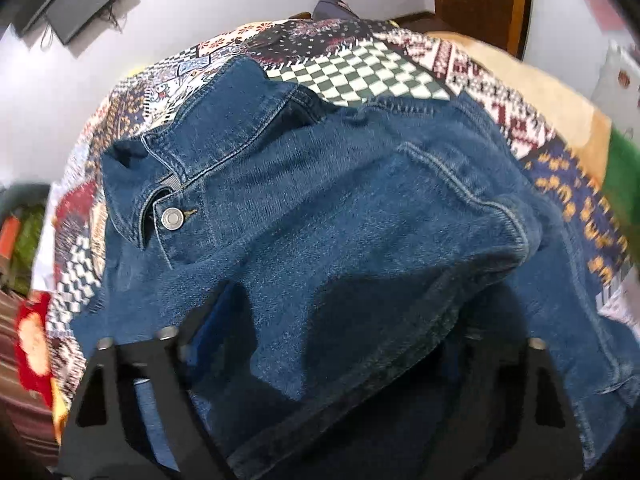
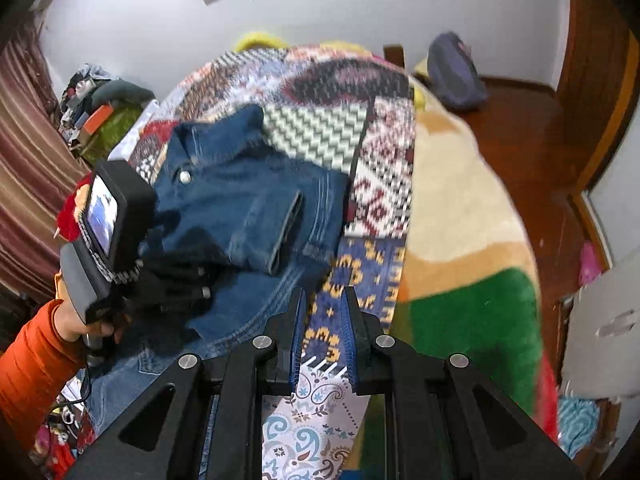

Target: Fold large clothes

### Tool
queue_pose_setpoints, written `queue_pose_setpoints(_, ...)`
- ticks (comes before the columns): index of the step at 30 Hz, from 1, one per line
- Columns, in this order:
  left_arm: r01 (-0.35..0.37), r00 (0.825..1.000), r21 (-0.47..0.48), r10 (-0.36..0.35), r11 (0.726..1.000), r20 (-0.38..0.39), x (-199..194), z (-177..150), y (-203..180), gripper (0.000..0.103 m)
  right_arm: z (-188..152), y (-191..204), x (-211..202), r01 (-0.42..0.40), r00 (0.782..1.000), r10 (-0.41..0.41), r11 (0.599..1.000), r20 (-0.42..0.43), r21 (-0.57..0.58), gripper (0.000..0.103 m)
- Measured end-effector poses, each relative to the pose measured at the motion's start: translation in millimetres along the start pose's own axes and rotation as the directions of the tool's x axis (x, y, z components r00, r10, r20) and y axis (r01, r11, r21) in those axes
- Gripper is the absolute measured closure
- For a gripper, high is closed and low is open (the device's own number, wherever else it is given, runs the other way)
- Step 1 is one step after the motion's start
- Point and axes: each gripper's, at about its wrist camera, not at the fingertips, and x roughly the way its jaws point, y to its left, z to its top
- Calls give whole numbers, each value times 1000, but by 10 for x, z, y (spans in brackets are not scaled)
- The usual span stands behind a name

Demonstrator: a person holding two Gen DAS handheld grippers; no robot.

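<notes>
Here I see the denim jacket [image 1: 320, 216] lying part-folded on the patchwork bedspread [image 1: 360, 68], its collar button [image 1: 172, 218] facing up. My left gripper [image 1: 320, 356] is buried under a fold of the jacket, so I cannot tell how its jaws stand. My right gripper [image 2: 323, 336] hovers beside the jacket, slightly parted, grasping nothing.

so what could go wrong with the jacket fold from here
1. The left gripper sits in the denim jacket; thick layers drape over its fingers, so it may drag several at once and bunch the fold.
2. The right gripper is empty, off the jacket above the quilt, so nothing pins the far side and the folded sleeve could slide.
</notes>
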Motion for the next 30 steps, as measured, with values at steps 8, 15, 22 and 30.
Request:
queue_pose_setpoints(8, -55, 982, -35, 61, 998, 181, -702, 32, 301, 85, 160, 272, 320, -34, 998, 32, 998, -46, -48, 89)
queue_pose_setpoints(15, -71, 963, -208, 121, 976, 239, -1142, -167, 1044, 85, 270, 730, 655, -24, 996, 7, 984, -92, -175, 89)
queue_pose_setpoints(22, -128, 982, -369, 169, 921, 81, -809, -904, 1578, 85, 134, 775, 1033, 12, 987, -57, 958, -151, -285, 89)
queue_pose_setpoints(30, -74, 997, -464, 53, 883, -57, -296, -1644, 1765, 70, 33, 655, 908, 29, 988, -66, 968, -140, -250, 89)
